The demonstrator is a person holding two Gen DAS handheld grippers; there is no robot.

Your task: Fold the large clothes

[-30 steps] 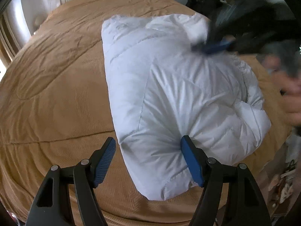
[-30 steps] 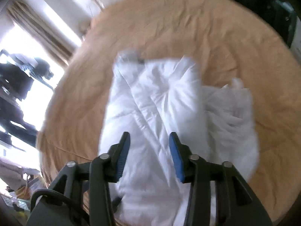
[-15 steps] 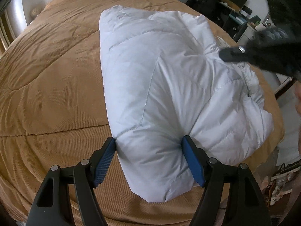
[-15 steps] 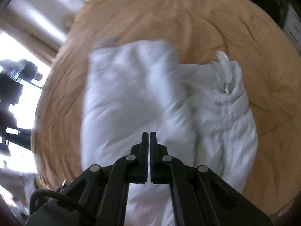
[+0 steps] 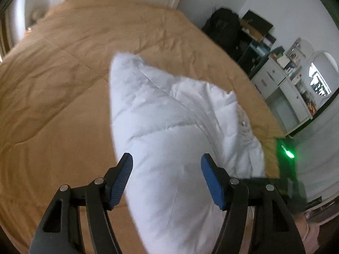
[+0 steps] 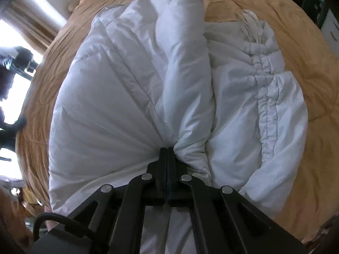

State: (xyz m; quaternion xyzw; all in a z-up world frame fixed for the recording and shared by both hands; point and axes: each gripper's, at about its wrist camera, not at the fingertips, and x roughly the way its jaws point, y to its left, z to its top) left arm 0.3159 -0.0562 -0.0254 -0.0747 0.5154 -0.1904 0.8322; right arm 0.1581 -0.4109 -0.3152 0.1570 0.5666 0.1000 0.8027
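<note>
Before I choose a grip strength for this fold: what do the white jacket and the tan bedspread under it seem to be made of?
White puffer jacket: thin, smooth, faintly shiny woven shell, likely nylon or polyester, over soft fill; the sign is puffy stitched panels and fine creases fanning from the shut right gripper.
Tan bedspread: matte, finely ribbed fabric, possibly corduroy-like, quilted; the sign is its close ridges and long seams.
</note>
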